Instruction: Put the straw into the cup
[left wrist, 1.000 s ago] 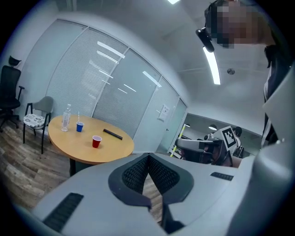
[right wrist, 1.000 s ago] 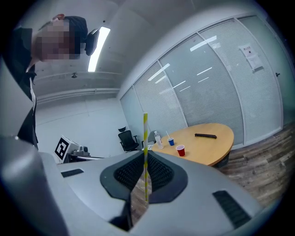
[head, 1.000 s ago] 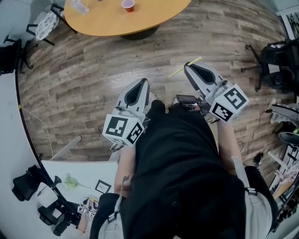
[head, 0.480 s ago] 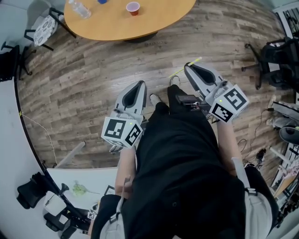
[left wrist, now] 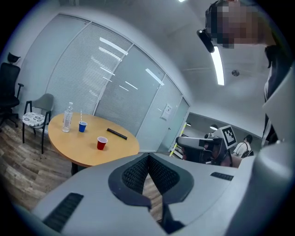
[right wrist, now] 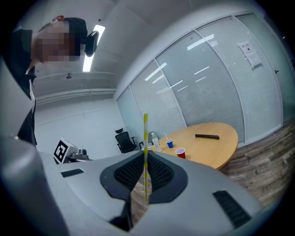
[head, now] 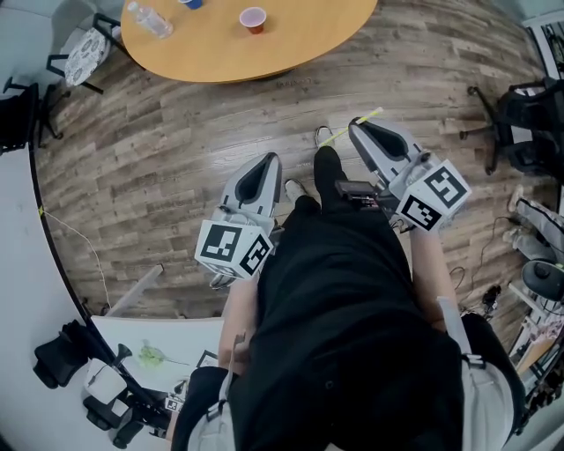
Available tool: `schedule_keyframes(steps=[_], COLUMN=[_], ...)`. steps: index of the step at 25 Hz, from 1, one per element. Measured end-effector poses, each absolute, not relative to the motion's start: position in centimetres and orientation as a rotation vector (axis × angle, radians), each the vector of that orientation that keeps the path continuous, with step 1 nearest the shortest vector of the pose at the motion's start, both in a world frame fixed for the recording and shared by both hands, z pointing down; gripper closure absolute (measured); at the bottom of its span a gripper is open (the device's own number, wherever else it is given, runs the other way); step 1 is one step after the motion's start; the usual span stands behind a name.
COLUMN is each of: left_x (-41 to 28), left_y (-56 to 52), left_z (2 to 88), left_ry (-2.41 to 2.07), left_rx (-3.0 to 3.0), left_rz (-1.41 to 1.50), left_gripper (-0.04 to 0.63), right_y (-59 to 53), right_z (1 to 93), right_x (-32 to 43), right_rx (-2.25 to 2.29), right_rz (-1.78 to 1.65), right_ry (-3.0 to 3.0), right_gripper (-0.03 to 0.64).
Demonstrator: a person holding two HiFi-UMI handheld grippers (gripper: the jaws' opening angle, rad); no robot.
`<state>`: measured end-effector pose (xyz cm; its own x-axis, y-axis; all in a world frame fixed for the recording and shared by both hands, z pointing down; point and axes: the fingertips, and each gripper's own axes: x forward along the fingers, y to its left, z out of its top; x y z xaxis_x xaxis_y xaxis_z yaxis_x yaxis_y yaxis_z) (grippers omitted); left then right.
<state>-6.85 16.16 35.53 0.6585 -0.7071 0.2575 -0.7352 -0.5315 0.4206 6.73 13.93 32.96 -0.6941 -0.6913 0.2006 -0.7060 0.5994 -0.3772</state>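
Note:
A red cup (head: 253,18) stands on the round wooden table (head: 291,40) far ahead; the same cup (right wrist: 180,153) (left wrist: 102,143) shows in both gripper views. My right gripper (head: 358,128) (right wrist: 145,154) is shut on a yellow-and-white striped straw (head: 352,126) (right wrist: 145,133), which stands upright between its pads and sticks out above them. It is held over the wooden floor, well short of the table. To its left, my left gripper (head: 264,164) (left wrist: 148,156) is shut with nothing in it.
On the table also stand a blue cup (right wrist: 169,143) with a straw in it, a clear bottle (head: 148,18) and a black remote (right wrist: 207,136). A patterned chair (head: 84,48) is left of the table, a black chair (head: 520,123) at right, a white desk (head: 159,335) behind left.
Both grippers and the person have moved forward over the floor, so the table and red cup sit lower and nearer in the head view. The straw stays gripped the same way.

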Motion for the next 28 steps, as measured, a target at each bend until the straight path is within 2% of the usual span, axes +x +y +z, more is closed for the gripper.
schedule_keyframes(steps=[28], left_x=[5.6], left_y=[-1.5], left_z=[35.0], left_ry=[-1.265], left_rx=[2.316], left_rz=[0.16], left_gripper=[0.583], right_y=[-4.5], right_z=[32.6], right_x=[16.5], right_rx=[0.898], right_rz=[0.703], right_ry=[-2.956], right_gripper=[0.581])
